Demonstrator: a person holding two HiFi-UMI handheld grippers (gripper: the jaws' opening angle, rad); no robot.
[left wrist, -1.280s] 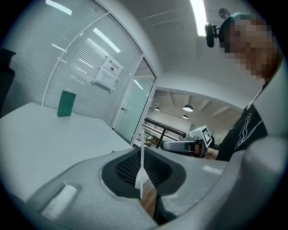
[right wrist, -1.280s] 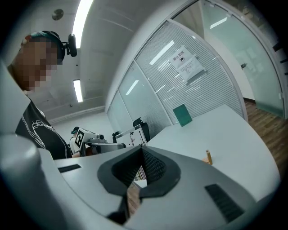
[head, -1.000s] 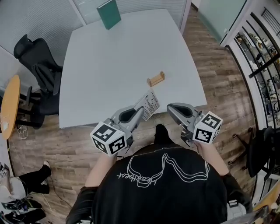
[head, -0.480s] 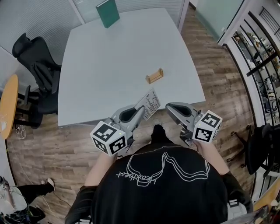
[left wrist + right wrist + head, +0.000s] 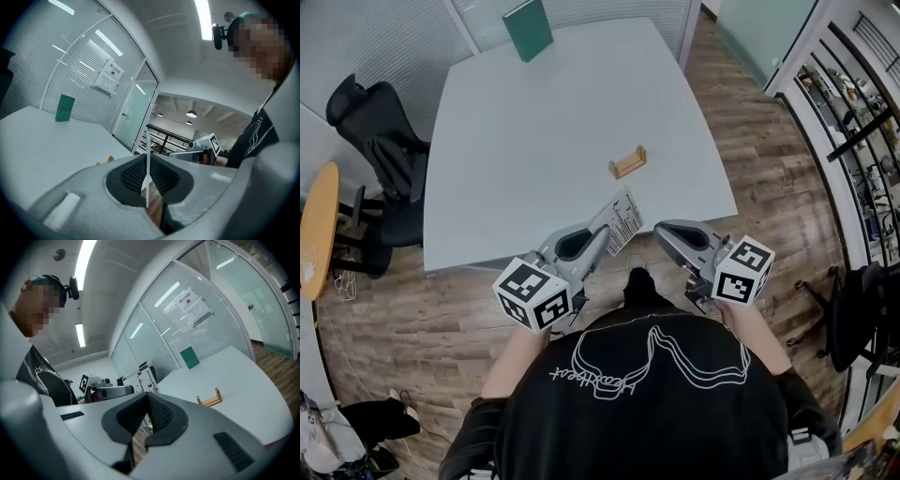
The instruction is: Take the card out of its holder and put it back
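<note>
The left gripper is clamped on the white printed card — edge-on between its pads in the left gripper view — and holds it over the near edge of the grey table. The wooden card holder stands on the table at 12 o'clock from the card, apart from it. The right gripper, at 3 o'clock from the left one, has its jaws together on nothing. A green book stands at the table's far edge, at 11 o'clock.

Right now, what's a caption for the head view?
Left gripper holds a white printed card at the grey table's edge; the small wooden holder sits empty.
</note>
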